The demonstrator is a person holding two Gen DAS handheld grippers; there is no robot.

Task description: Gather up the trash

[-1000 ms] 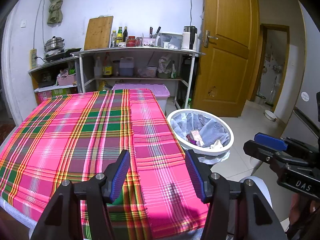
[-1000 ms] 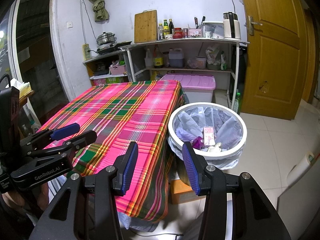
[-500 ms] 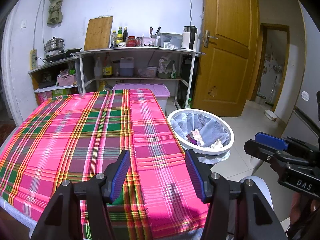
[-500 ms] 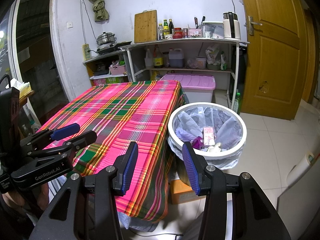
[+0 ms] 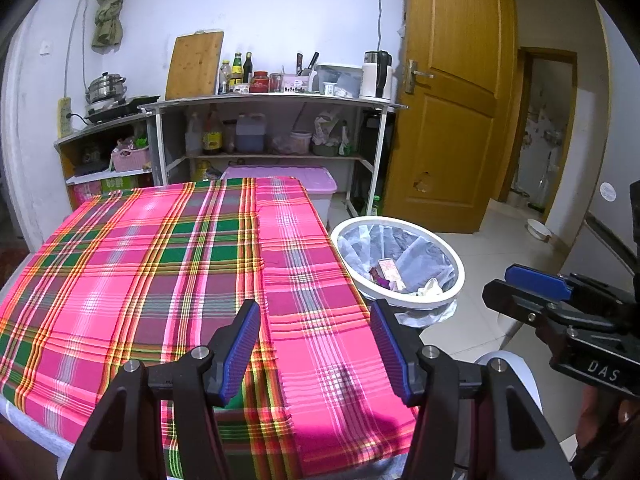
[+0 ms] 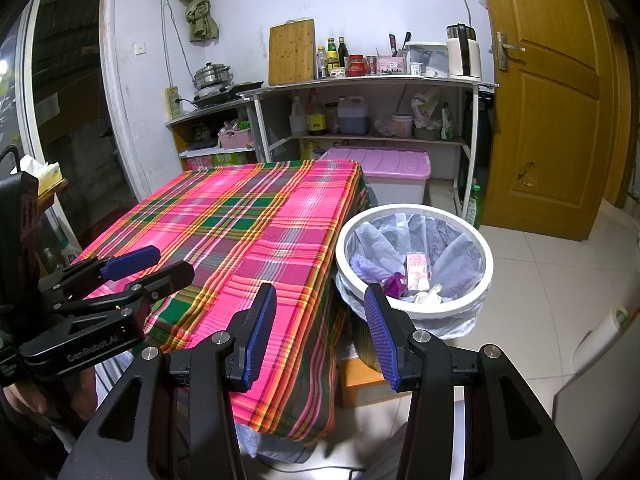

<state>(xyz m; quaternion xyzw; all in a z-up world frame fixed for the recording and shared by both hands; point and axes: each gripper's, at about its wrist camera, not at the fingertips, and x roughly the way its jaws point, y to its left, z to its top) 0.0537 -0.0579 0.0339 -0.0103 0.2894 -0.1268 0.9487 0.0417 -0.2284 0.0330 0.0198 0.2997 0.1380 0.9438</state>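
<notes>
With every scrap we can see already in the white bin (image 6: 414,312) beside the plaid tablecloth (image 5: 168,272), we judge collecting nearly done. Our left gripper (image 5: 314,350) and right gripper (image 6: 320,334) gape empty. Next calls for spotting leftovers; the floor under the table is hidden.

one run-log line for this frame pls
left gripper: jaws open, empty | right gripper: jaws open, empty | pink plaid tablecloth: no trash seen | white round bin: lined, wrappers inside
</notes>
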